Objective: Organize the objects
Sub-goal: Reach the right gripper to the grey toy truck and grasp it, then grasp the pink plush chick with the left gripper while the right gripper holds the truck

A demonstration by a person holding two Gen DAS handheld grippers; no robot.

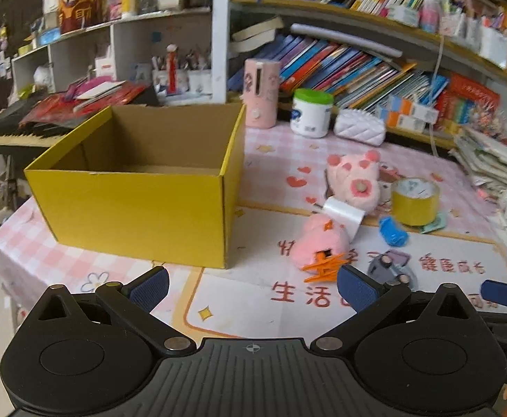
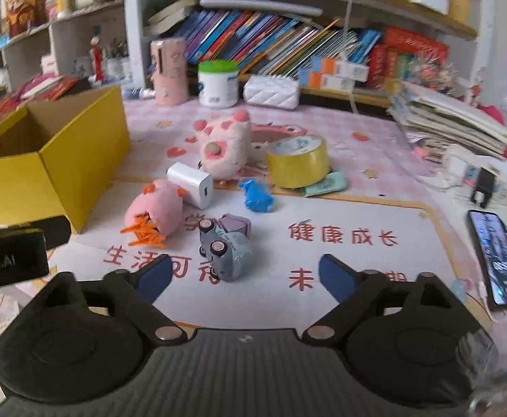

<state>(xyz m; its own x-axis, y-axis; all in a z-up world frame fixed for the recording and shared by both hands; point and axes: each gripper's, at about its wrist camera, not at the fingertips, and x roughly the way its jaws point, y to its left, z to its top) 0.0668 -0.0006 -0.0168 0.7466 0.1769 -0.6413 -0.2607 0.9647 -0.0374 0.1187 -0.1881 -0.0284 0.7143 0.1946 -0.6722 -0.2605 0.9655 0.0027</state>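
Two grippers are in front of you, both spread apart and gripping nothing. Your left gripper [image 1: 253, 286] hangs above the patterned tablecloth [image 1: 253, 312], just in front of the yellow cardboard box [image 1: 132, 208], which stands with its top uncovered. Your right gripper [image 2: 243, 274] hangs over the printed mat, with the grey toy car [image 2: 224, 250] lying tipped between its blue pads [image 2: 154, 274]; the pads do not touch it. Just beyond the car lie the pink plush with an orange clip [image 2: 158, 213], the white charger [image 2: 191, 184] and the blue wrapper [image 2: 257, 194]. Farther back sit the pink pig plush [image 2: 224, 149] and the yellow tape roll [image 2: 298, 161]. A phone [image 2: 495, 257] lies at the right edge.
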